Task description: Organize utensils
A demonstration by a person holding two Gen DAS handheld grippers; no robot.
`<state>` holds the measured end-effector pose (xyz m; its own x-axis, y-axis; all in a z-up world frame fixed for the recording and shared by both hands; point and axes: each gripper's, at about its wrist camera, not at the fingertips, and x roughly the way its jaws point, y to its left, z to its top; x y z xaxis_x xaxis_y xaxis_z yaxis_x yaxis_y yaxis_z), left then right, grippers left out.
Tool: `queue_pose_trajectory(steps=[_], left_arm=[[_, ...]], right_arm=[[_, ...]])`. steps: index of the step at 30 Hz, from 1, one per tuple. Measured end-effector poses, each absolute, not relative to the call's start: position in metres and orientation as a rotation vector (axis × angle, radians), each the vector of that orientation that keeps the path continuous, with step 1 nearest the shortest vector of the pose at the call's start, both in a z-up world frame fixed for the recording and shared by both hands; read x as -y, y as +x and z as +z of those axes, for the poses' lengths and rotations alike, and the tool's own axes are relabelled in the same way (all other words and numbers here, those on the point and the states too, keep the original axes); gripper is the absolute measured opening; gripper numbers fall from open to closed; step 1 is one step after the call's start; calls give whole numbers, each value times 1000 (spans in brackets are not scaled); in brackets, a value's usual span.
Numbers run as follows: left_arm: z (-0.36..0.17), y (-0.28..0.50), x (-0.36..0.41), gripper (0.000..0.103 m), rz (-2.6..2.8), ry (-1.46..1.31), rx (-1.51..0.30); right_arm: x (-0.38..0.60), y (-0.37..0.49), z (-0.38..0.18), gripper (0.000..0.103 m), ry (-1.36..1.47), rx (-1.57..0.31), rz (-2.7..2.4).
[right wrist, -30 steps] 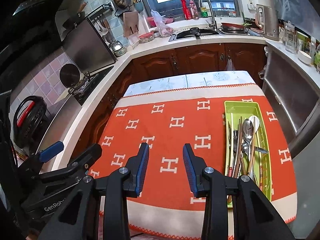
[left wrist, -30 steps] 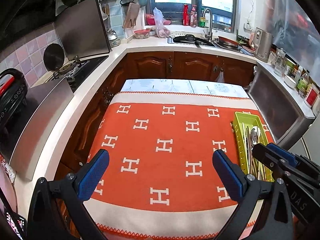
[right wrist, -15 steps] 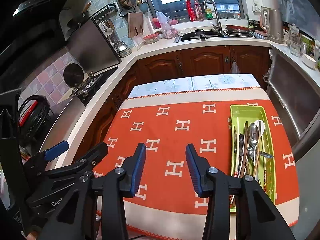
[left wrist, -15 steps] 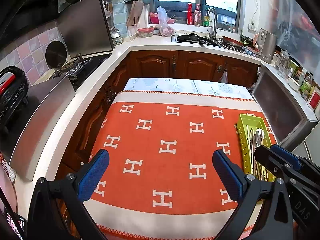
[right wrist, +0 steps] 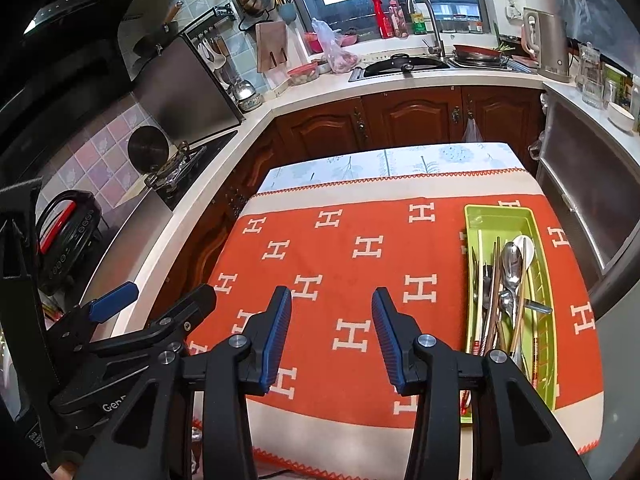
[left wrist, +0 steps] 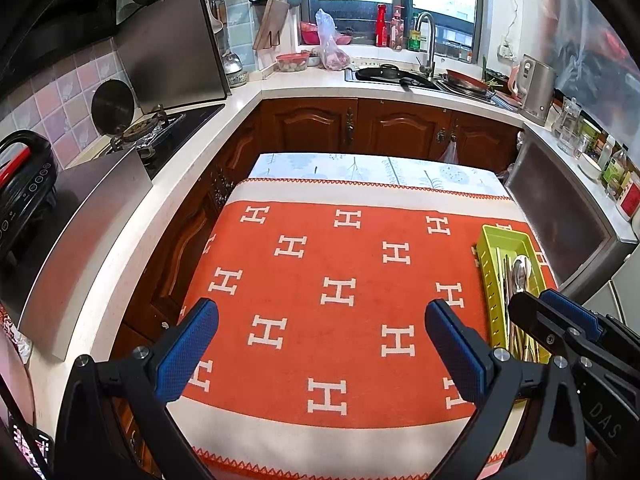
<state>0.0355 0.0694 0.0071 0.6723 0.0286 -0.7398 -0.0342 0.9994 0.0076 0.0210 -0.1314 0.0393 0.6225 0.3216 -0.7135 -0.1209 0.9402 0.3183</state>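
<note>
Leftmost, along the kitchen worktop [left wrist: 132, 240], sit a black cooker with a red handle [left wrist: 24, 176] and a gas hob [left wrist: 160, 128] behind a steel splash panel [left wrist: 172, 44]. Further round, under the window, are a sink with a tall tap [left wrist: 426, 40] and a steel kettle [left wrist: 536, 88].

Nearer, a small worktop in the middle of the room is draped with an orange cloth [left wrist: 340, 292] patterned with white H shapes; a pale leaf-printed cover [left wrist: 360, 168] shows beyond its far edge.

Over the near left part of that cloth hangs the left tool [left wrist: 322, 344], tilted downward, its two blue pads spread wide apart with only bare cloth between them. It touches nothing.

Beside it, the right tool [right wrist: 331, 330] hovers over the near middle of the cloth, likewise tilted down. Its blue pads stand partly apart, a moderate gap between them, and nothing is gripped.

Rightmost lies the green utensil tray [right wrist: 472, 220], set lengthwise near the cloth's right edge. Inside it are a metal spoon [right wrist: 512, 260], a white spoon [right wrist: 527, 244] just behind it, and several chopsticks [right wrist: 496, 300] lying along the tray's length, all jumbled together. The right tool's right arm overlaps the tray's near end in the right wrist view.
</note>
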Motion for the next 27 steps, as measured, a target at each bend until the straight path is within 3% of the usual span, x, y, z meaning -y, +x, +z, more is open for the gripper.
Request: queue_pose_trajectory(steps=[27], left_arm=[[-4,26,-81,102,47,-35,-845]], right_arm=[[115,23,30,44,228,-889,269]])
